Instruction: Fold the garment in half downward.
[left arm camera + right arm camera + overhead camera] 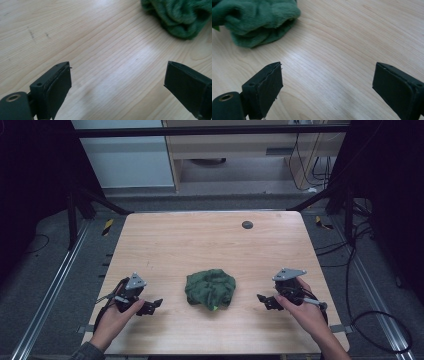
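Green cloth (210,289) bunched mid-table; soft, light, likely limp; best pinched at an outer fold. Left gripper (152,306) & right gripper (264,300) flank cloth, jaws apart, empty.

A small dark disc (247,224) lies near the table's (200,240) far edge.

L claw (156,304) & R claw (262,298) both gaping.
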Demonstrator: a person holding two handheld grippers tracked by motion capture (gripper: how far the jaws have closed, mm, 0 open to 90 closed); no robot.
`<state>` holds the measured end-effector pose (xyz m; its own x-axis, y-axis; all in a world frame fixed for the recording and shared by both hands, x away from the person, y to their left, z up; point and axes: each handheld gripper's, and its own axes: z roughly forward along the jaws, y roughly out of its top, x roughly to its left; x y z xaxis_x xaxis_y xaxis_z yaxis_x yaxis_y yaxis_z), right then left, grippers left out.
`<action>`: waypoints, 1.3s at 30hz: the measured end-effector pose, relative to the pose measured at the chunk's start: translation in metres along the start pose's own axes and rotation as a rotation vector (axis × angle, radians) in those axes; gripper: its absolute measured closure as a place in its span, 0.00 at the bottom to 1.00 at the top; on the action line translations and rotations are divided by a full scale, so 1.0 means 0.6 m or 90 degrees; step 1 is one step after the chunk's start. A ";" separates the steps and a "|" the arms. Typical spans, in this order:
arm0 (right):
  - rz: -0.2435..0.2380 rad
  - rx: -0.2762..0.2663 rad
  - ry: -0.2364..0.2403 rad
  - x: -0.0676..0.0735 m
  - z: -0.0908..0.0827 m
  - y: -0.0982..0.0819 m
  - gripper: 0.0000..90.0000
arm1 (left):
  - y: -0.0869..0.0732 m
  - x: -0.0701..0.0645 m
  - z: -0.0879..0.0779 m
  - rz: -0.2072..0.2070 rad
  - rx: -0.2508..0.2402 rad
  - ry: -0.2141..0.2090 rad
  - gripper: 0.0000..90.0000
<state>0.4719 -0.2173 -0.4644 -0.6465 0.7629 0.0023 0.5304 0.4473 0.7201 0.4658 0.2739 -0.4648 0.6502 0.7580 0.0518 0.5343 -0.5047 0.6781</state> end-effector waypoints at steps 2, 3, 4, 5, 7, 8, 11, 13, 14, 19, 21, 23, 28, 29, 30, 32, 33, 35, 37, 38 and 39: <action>0.003 0.007 -0.008 -0.008 0.004 -0.001 0.11 | -0.002 0.009 0.004 -0.003 0.005 0.005 0.07; 0.011 0.016 -0.015 -0.014 0.008 -0.002 0.11 | -0.003 0.013 0.007 -0.002 0.010 0.007 0.07; 0.014 0.018 -0.017 -0.020 0.011 -0.002 0.11 | -0.004 0.017 0.009 -0.002 0.014 0.010 0.07; 0.018 0.018 -0.018 -0.024 0.014 -0.002 0.11 | -0.004 0.022 0.012 -0.006 0.019 0.010 0.07; 0.033 0.016 -0.015 -0.034 0.021 -0.002 0.11 | -0.005 0.031 0.018 -0.013 0.024 0.009 0.07; 0.039 0.019 -0.016 -0.039 0.025 -0.002 0.11 | -0.005 0.035 0.021 -0.017 0.025 0.013 0.07; 0.058 0.022 -0.028 -0.052 0.038 0.000 0.11 | -0.004 0.050 0.032 -0.031 0.025 0.025 0.07; 0.072 0.018 -0.033 -0.059 0.044 0.001 0.11 | -0.004 0.059 0.040 -0.034 0.025 0.029 0.07; 0.073 0.020 -0.039 -0.064 0.049 0.002 0.11 | -0.004 0.062 0.044 -0.038 0.025 0.034 0.07; 0.112 0.004 -0.062 -0.080 0.065 0.005 0.12 | -0.001 0.079 0.065 -0.065 0.003 0.055 0.08; 0.122 0.001 -0.076 -0.085 0.071 0.005 0.12 | 0.001 0.083 0.070 -0.075 -0.012 0.059 0.08; 0.132 0.000 -0.083 -0.090 0.076 0.003 0.12 | 0.003 0.086 0.075 -0.081 -0.015 0.060 0.08; 0.160 -0.004 -0.111 -0.098 0.087 0.000 0.12 | 0.003 0.092 0.088 -0.069 -0.022 0.077 0.08; 0.162 -0.004 -0.117 -0.099 0.089 -0.001 0.11 | 0.002 0.093 0.092 -0.074 -0.016 0.073 0.07; 0.169 -0.003 -0.121 -0.100 0.092 -0.003 0.11 | 0.001 0.094 0.094 -0.079 -0.013 0.072 0.07; 0.175 -0.012 -0.135 -0.100 0.097 -0.006 0.10 | 0.001 0.097 0.097 -0.089 -0.016 0.071 0.07; 0.179 -0.015 -0.140 -0.100 0.098 -0.006 0.09 | 0.001 0.098 0.098 -0.090 -0.020 0.073 0.07; 0.183 -0.022 -0.146 -0.099 0.101 -0.006 0.08 | 0.000 0.099 0.101 -0.101 -0.024 0.072 0.06; 0.162 -0.018 -0.159 -0.095 0.106 -0.006 0.06 | -0.002 0.097 0.102 -0.103 -0.031 0.075 0.04; 0.152 -0.009 -0.164 -0.091 0.108 -0.004 0.04 | -0.002 0.096 0.102 -0.105 -0.030 0.080 0.03; 0.151 -0.008 -0.165 -0.091 0.109 -0.004 0.04 | -0.002 0.095 0.101 -0.111 -0.029 0.086 0.03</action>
<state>0.5421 -0.2294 -0.5116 -0.3446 0.9387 -0.0050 0.6414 0.2393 0.7290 0.5347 0.2925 -0.5074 0.4697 0.8824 0.0262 0.6062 -0.3440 0.7171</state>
